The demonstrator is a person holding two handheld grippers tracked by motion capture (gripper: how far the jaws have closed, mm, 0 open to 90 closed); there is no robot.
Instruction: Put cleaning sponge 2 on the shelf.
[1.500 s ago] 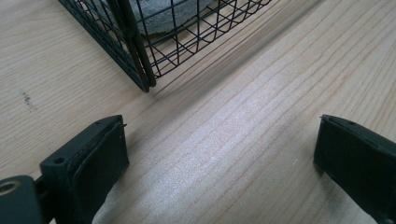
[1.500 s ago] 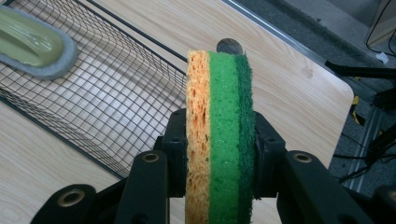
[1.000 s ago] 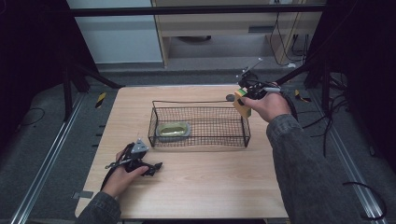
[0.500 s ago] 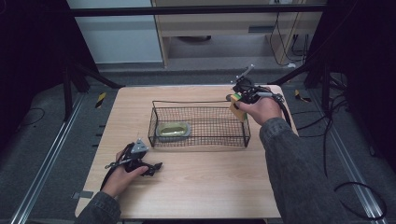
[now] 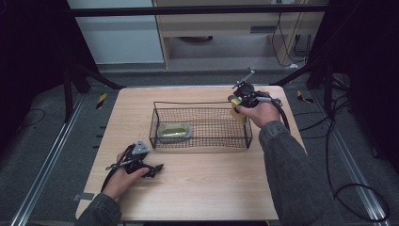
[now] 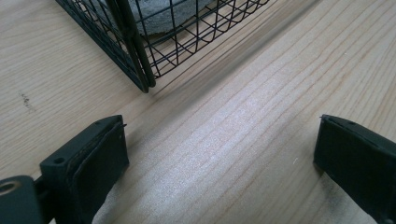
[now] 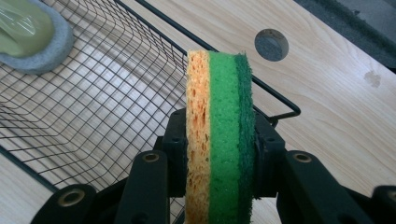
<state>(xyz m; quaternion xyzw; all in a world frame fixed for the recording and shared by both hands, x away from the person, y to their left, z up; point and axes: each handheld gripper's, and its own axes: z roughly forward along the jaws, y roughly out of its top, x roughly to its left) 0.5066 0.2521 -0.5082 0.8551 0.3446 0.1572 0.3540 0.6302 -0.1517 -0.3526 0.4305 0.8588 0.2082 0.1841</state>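
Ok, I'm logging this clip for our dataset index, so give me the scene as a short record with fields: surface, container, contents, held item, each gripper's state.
surface: light wooden table
container: black wire basket, standing on the table
contents: green-topped grey scrub pad at the basket's left end
held item: sponge, yellow, green and dark green layers, held on edge
right gripper: shut on the sponge, over the basket's right end
left gripper: open, nothing between the jaws, low on the table near the basket's corner

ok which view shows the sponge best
The right gripper view: the sponge stands close up between the right tool's pads, its yellow and green layers plain. In the high view it is a small yellow block at the wire basket's right end.
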